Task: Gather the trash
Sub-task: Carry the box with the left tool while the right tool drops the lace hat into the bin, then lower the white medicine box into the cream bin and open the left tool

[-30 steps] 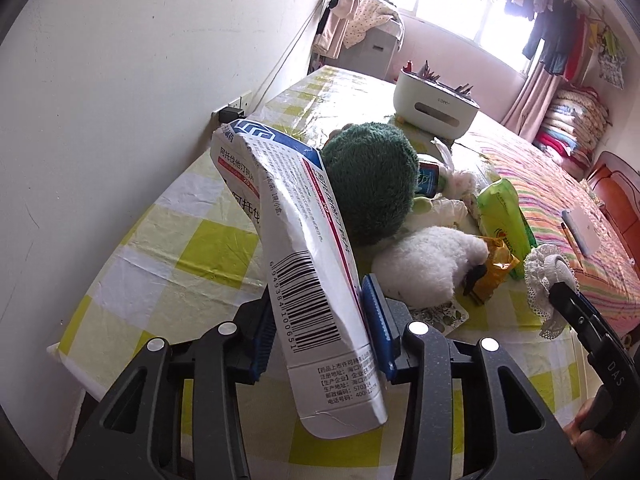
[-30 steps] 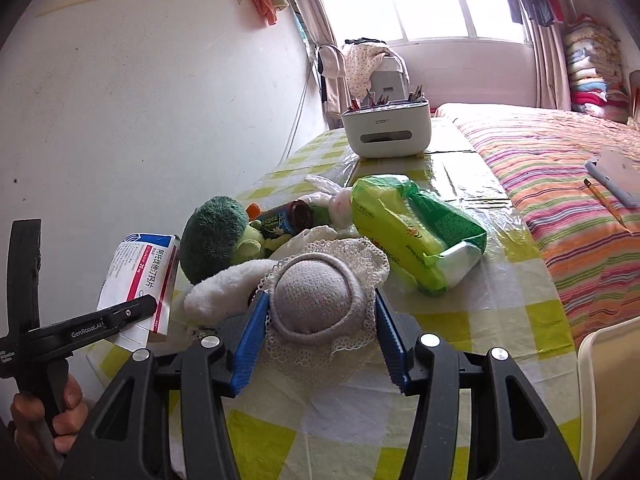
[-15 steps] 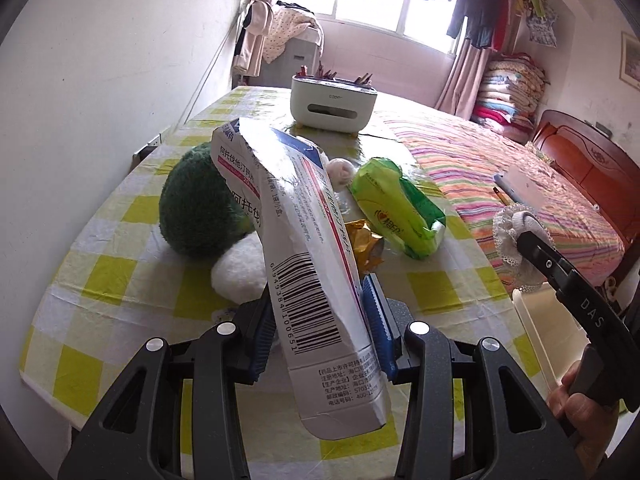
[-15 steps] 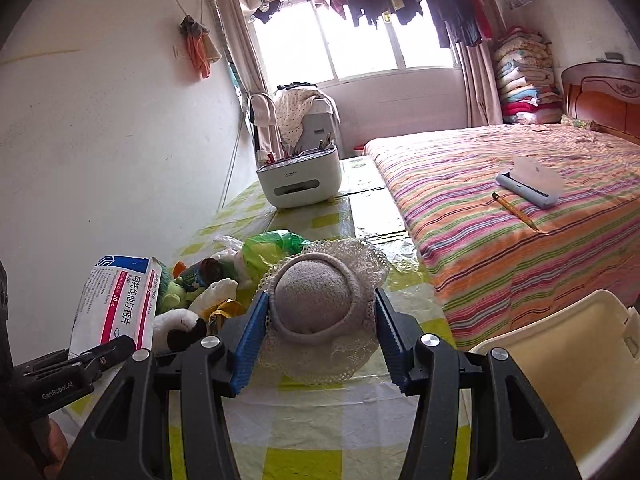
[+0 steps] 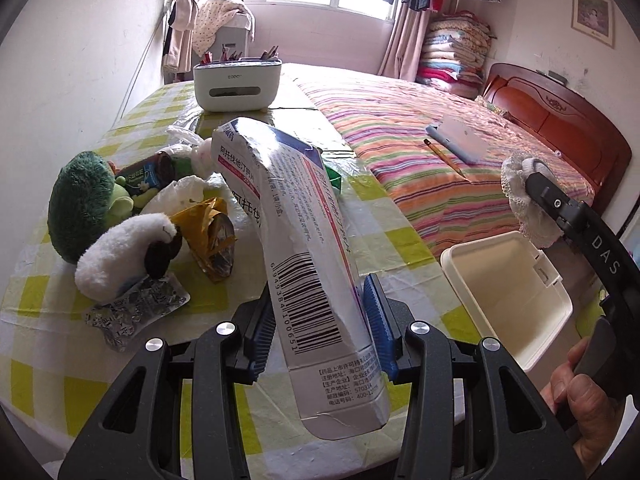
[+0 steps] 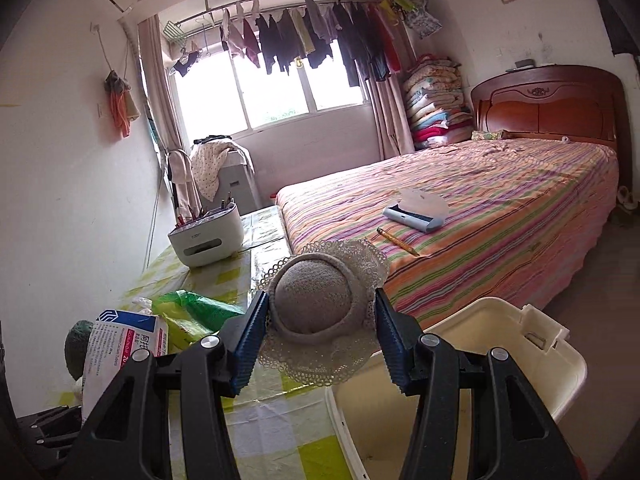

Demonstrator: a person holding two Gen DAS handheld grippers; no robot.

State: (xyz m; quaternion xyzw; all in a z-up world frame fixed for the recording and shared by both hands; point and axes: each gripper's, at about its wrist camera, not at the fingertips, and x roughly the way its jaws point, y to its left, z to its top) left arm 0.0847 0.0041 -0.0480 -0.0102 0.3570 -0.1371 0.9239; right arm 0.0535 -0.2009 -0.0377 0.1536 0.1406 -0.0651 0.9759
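Cardboard carton [image 5: 308, 264], light, crushable, sits clamped mid-body in the left tongs [image 5: 318, 334] above the bench [image 5: 32, 320]; right tongs [image 6: 320, 334] pinch a soft lace-edged cushion [image 6: 316, 300] near the bin [image 6: 460, 392].

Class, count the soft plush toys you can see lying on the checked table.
2 clearly: a green plush toy at the table's left edge, and a white plush toy just in front of it. A pinkish-white shape behind may be a third; too hidden to tell.

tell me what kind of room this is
Most likely a lived-in home bedroom: a bed with a striped sheet and wooden headboard, laundry hanging across the window, and folded quilts stacked in the corner.
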